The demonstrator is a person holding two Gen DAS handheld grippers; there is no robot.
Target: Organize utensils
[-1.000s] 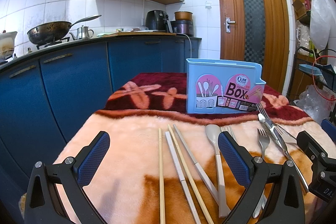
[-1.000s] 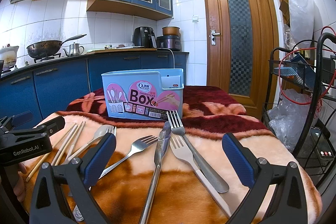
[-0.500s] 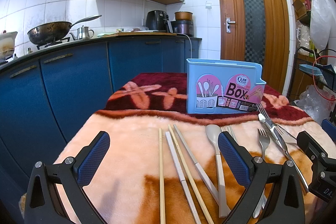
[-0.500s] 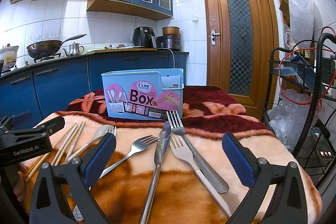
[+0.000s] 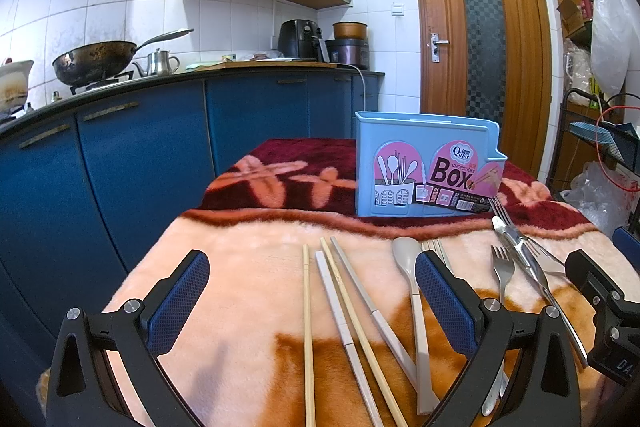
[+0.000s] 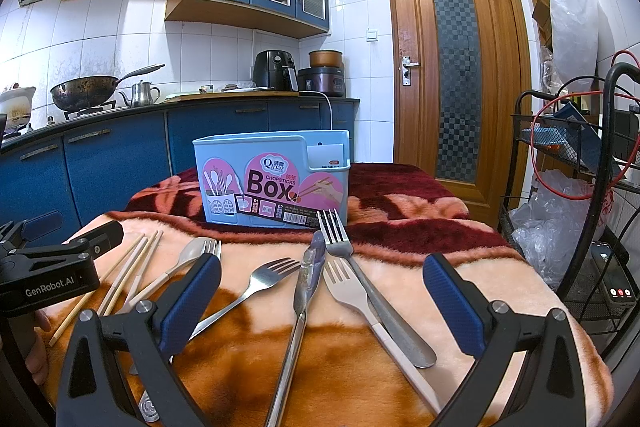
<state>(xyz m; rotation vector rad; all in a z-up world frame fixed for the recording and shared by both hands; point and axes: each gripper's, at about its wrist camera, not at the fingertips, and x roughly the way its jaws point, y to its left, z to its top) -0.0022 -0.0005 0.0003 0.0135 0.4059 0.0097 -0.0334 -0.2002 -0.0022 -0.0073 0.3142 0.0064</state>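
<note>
A light blue chopsticks box (image 5: 424, 173) stands upright at the far side of the blanket-covered table; it also shows in the right wrist view (image 6: 272, 181). Several chopsticks (image 5: 344, 319) and a beige spoon (image 5: 414, 303) lie in front of my left gripper (image 5: 312, 295), which is open and empty above them. In the right wrist view, steel forks (image 6: 256, 287), a knife (image 6: 304, 279) and a beige fork (image 6: 360, 301) lie before my right gripper (image 6: 322, 297), open and empty.
The table carries a plush orange and dark red blanket (image 6: 400, 227). Blue kitchen cabinets (image 5: 140, 155) with a wok (image 5: 96, 61) stand left. A wooden door (image 6: 456, 67) is behind. A wire rack with bags (image 6: 568, 195) stands right of the table.
</note>
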